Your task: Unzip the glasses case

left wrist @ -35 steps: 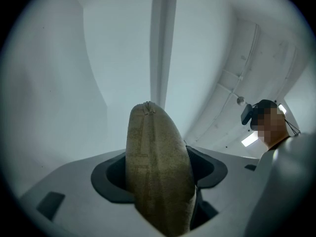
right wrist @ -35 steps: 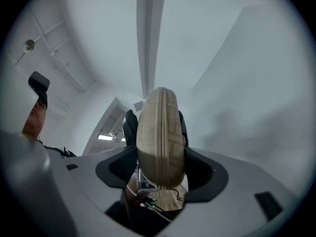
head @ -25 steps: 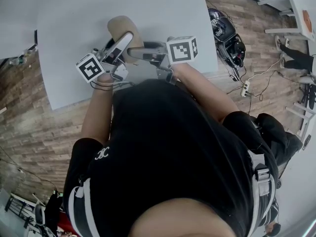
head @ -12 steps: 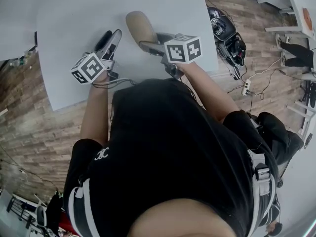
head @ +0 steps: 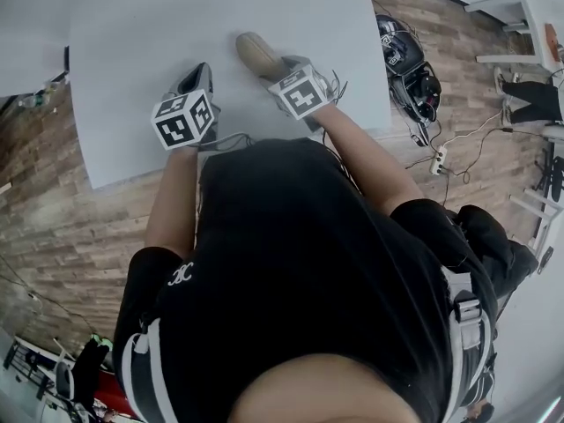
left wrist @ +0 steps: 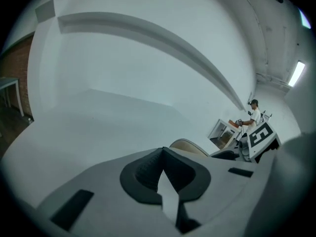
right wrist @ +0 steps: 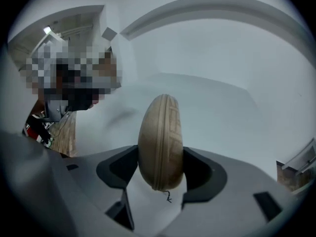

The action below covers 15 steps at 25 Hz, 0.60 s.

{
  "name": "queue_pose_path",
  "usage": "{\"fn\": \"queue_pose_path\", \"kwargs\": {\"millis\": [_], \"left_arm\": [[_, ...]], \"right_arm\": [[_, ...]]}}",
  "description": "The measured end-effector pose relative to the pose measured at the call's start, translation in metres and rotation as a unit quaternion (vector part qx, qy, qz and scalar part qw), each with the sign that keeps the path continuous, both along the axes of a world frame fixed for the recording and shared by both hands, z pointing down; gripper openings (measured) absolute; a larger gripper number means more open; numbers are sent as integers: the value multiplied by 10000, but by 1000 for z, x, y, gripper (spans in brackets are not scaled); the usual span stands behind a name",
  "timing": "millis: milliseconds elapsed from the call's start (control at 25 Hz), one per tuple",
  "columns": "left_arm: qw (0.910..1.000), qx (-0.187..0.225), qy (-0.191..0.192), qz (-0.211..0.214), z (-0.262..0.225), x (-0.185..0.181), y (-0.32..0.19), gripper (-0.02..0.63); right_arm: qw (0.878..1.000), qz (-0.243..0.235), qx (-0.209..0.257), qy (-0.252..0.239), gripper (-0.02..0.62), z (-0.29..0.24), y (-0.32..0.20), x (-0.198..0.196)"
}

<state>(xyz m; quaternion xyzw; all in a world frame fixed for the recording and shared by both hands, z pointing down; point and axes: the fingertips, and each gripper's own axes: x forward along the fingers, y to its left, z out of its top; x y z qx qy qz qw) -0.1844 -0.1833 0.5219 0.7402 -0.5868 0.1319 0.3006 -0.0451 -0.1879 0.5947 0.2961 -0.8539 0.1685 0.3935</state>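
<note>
The tan glasses case [head: 256, 53] lies over the white table [head: 123, 51], its near end between the jaws of my right gripper [head: 271, 66]. In the right gripper view the case [right wrist: 160, 139] stands on edge, and both dark pads [right wrist: 118, 169] press its sides; a short dark thread hangs from its near tip. My left gripper [head: 200, 71] is to the left of the case and apart from it. In the left gripper view its jaws [left wrist: 162, 156] are shut together with nothing between them, and the case [left wrist: 190, 145] shows just beyond, to the right.
The table's near edge runs just under both hands. On the wooden floor to the right lie a dark helmet and bag [head: 404, 60] and a power strip with cables [head: 437, 157]. A person [left wrist: 253, 113] stands far off.
Both grippers have come down toward the table and rolled. The left gripper has let go of the case, drawn aside and shut on nothing. The right one still holds the case, now lower.
</note>
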Motion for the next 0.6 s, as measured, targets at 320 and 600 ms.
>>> {"fn": "queue_pose_path", "kwargs": {"millis": [320,600], "left_arm": [[9999,1,117,61,-1,-1,12,2],[10000,-47,5,51,-1,-5,17,2]], "right_arm": [[9990,-25,-32,453,285,16,-14,-7],[9994,50,-55,330,287,23,-22,-17]]}}
